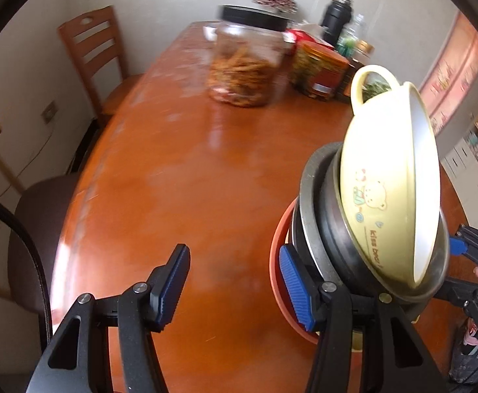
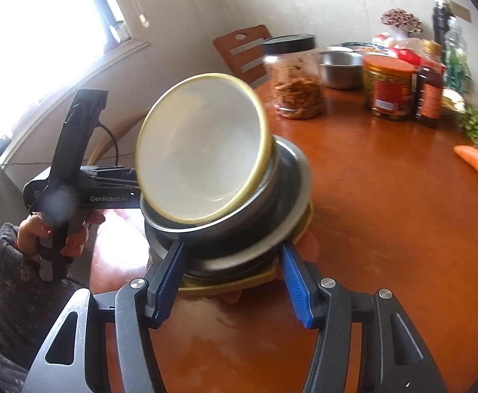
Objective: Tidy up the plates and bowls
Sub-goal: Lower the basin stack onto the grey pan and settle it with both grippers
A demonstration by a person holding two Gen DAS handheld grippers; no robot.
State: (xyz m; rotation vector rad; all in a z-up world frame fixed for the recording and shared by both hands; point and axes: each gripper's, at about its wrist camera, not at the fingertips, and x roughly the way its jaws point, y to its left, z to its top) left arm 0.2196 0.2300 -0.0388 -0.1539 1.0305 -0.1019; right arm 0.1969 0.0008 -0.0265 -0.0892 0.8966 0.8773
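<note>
The stack of dishes [image 2: 239, 229] sits on the orange-brown worktop [image 1: 206, 180], near its front edge; at the bottom lies an orange plate [image 1: 276, 262], above it dark and metal dishes, and on top the cream bear bowl [image 1: 386, 180] is tipped steeply, its white inside facing the right wrist camera; the right gripper [image 2: 232, 278] straddles the lower dishes, its blue pads beside the rims on either side, though I cannot tell whether they press; the left gripper [image 1: 235, 281] has its jaws apart with only bare worktop between them, its right finger [image 1: 296, 290] just beside the stack's orange plate; a hand [image 2: 52, 232] in a patterned sleeve holds that gripper's handle; farther back stand a snack jar [image 1: 245, 62], tins and bottles; carrots [image 2: 477, 160] lie at the right.
</note>
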